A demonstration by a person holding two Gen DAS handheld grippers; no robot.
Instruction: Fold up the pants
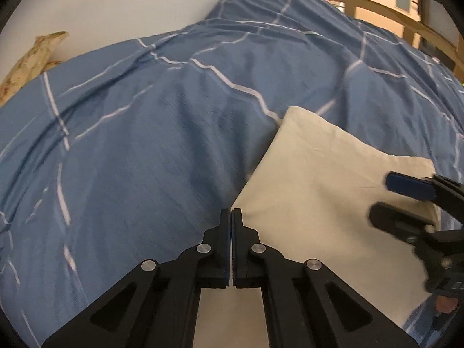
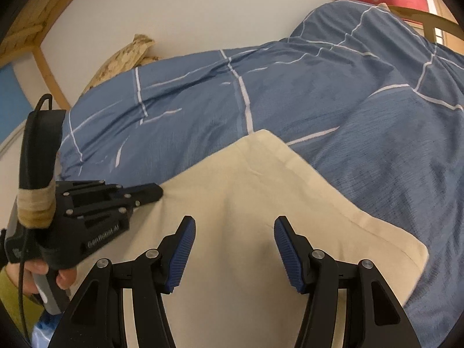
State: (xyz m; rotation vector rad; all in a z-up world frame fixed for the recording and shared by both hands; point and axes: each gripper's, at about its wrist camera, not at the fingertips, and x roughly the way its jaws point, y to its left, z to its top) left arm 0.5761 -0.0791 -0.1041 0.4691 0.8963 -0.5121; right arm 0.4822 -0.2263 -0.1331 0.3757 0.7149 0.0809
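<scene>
Beige pants [image 2: 261, 203] lie folded on the blue duvet [image 2: 377, 145]; left hand-held gripper [image 1: 231, 217] pinched together at their edge, apparently without cloth, right hand-held gripper [image 2: 233, 243] spread apart above: soft bedding may let layers slip.

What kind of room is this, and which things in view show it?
Most likely a bedroom. The beige pants lie on a bed under a blue checked duvet, with a wooden bed frame behind it and a patterned pillow against the white wall.
</scene>
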